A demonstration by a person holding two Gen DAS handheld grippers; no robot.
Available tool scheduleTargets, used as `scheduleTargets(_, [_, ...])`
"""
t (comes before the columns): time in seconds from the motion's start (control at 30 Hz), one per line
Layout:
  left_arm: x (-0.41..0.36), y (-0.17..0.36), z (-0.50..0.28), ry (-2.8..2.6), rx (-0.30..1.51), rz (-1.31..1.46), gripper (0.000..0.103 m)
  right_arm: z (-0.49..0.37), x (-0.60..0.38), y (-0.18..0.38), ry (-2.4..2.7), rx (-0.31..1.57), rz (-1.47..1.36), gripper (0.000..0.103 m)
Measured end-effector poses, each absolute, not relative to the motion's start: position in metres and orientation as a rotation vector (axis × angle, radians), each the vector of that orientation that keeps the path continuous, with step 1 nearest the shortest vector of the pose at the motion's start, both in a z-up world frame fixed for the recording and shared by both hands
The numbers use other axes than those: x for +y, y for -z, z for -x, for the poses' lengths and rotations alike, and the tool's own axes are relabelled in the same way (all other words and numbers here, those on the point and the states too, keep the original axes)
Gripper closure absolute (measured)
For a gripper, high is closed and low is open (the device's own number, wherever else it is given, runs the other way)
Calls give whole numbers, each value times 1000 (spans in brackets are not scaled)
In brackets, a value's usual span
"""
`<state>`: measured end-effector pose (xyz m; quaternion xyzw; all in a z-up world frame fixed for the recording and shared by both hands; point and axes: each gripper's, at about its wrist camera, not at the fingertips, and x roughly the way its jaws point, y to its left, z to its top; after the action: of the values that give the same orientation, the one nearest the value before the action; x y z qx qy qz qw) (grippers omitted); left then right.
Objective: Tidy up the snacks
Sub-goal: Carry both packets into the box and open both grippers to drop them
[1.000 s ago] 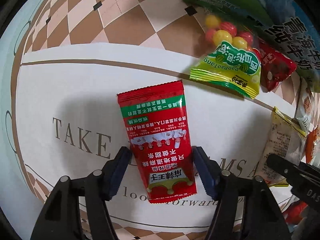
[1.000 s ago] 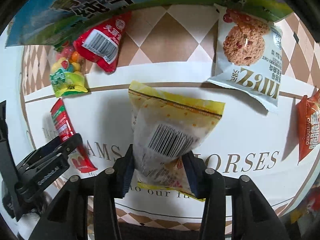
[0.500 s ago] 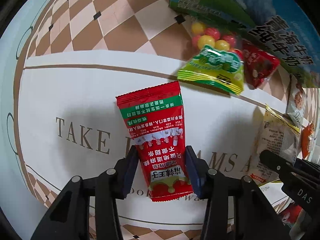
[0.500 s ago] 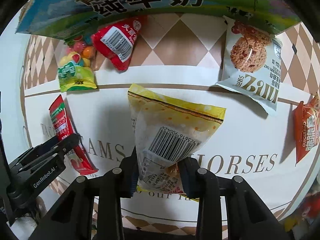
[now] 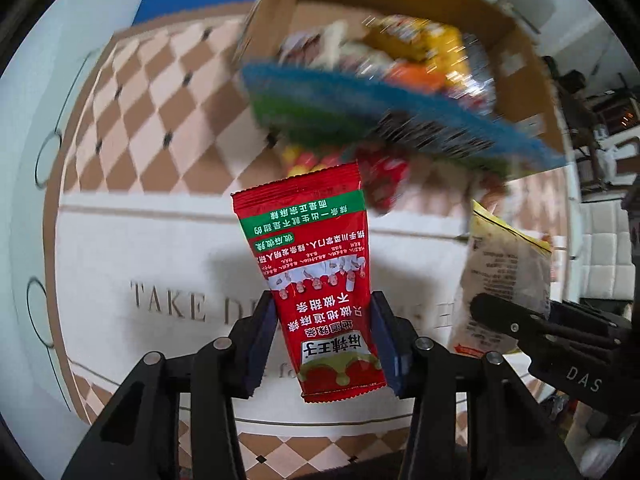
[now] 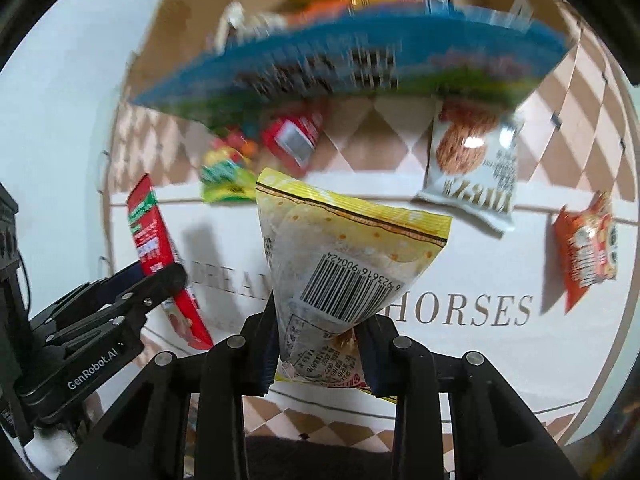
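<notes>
Snack packets hang lengthwise from both clamped grippers above the mat: left gripper [image 5: 324, 344] pinches a red sachet [image 5: 316, 280], right gripper [image 6: 318, 350] a yellow pouch [image 6: 340, 272]. Ahead, beyond both, stands the open cardboard box [image 5: 276, 8].

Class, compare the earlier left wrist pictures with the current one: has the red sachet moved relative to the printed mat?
Yes. The red sachet, clamped in the left gripper, has risen off the printed mat; its shadow now falls apart from it.
</notes>
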<state>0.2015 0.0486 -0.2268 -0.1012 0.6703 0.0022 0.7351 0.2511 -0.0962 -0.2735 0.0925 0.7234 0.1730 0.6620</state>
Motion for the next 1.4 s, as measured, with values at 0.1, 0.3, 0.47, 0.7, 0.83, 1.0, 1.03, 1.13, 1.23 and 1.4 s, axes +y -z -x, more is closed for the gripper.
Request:
scheduleTargets(0.1, [40, 190, -227, 53, 1418, 211, 60, -269, -108, 234, -404, 1572, -234, 67])
scheduleTargets(0.3, [17, 149, -296, 128, 1329, 140, 60, -326, -134, 171, -377, 1450, -221, 67])
scheduleTargets(0.47, [8, 140, -360, 134, 1311, 67, 60, -395, -150, 159, -265, 1404, -140, 67])
scheduleTargets(0.7, [12, 179, -453, 93, 1394, -55, 60, -485, -142, 193, -119, 1443, 37, 67])
scheduleTargets(0.83, [18, 213, -490, 65, 1467, -97, 59, -523, -134, 230, -44, 1490, 145, 67])
scheduleTargets(1.0, [26, 246, -516, 43, 1537, -114, 59, -549, -129, 260, 16, 1534, 204, 67])
scheduleTargets(1.03, [28, 251, -519, 38, 1550, -119, 59, -554, -128, 265, 26, 1537, 212, 67])
scheduleTargets(1.13, [30, 267, -526, 32, 1590, -133, 57, -565, -128, 274, 47, 1553, 212, 67])
scheduleTargets(1.23, [31, 275, -530, 26, 1624, -126, 57, -573, -124, 285, 64, 1580, 235, 64])
scheduleTargets(1.4, [44, 281, -536, 33, 1668, -8, 47, -575, -119, 290, 23, 1602, 188, 27])
